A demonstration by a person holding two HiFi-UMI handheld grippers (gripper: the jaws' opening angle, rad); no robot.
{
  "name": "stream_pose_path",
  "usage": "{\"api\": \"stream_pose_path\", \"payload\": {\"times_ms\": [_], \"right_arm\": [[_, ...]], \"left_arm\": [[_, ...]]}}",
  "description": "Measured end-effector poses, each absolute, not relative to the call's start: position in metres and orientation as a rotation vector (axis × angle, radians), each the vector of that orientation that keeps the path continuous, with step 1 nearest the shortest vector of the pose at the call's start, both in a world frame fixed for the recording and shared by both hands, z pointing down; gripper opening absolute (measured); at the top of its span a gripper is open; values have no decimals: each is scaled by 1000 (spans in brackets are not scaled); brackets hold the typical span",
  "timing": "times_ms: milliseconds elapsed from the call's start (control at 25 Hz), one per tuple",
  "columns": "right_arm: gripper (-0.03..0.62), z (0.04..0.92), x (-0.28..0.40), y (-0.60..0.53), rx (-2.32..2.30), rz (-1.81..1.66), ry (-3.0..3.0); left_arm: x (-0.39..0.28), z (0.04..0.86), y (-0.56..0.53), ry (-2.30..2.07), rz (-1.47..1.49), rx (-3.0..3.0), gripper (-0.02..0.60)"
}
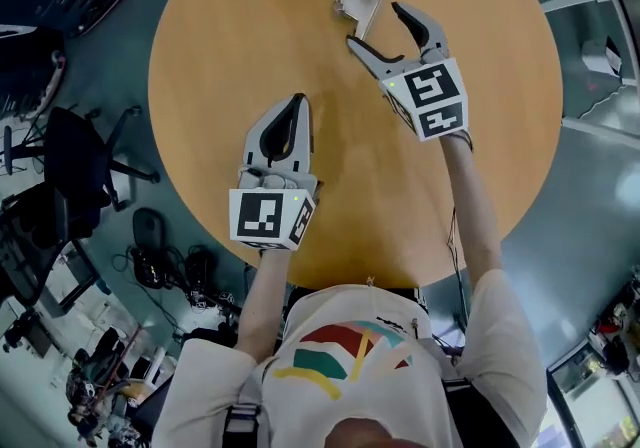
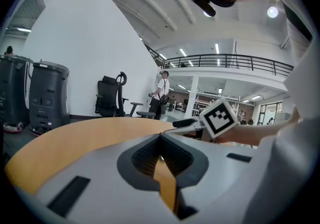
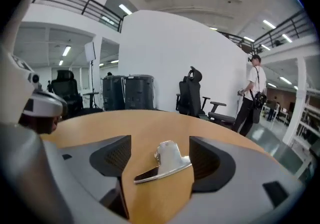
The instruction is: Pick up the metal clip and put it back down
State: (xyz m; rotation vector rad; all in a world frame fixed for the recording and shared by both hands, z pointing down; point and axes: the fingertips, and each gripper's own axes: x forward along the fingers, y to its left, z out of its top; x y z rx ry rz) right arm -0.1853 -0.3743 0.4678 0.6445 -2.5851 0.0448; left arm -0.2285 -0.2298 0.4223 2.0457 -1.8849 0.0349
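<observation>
Metal clip (image 3: pixel 167 163) on table (image 1: pixel 250 36) btwn wide R tongs (image 1: pixel 375 24), not gripped; L tongs (image 1: pixel 296 102) closed.

The clip (image 1: pixel 362 4) is set on the table (image 1: pixel 200 66) between the right gripper's (image 1: pixel 374 23) jaws, right of the left gripper (image 1: pixel 297 101).

metal clip (image 1: pixel 362 4): shiny silver
tabletop (image 1: pixel 220 56): plain honey-tan
left claw (image 1: pixel 297 99): grey, black pads, black-and-white marker squares
right claw (image 1: pixel 376 26): grey, black pads, black-and-white marker squares
floor (image 1: pixel 100 66): dark teal
</observation>
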Motion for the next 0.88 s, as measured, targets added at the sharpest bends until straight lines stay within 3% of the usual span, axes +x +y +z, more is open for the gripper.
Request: {"api": "stream_pose_path", "payload": {"times_ms": [280, 880], "right_arm": [[339, 533, -233, -423, 391, -25, -2456], [337, 590, -248, -438, 89, 52, -2356]], "left_arm": [[-241, 456, -259, -1849, -1, 2015, 41], [-253, 497, -283, -1833, -38, 1972, 41]]}}
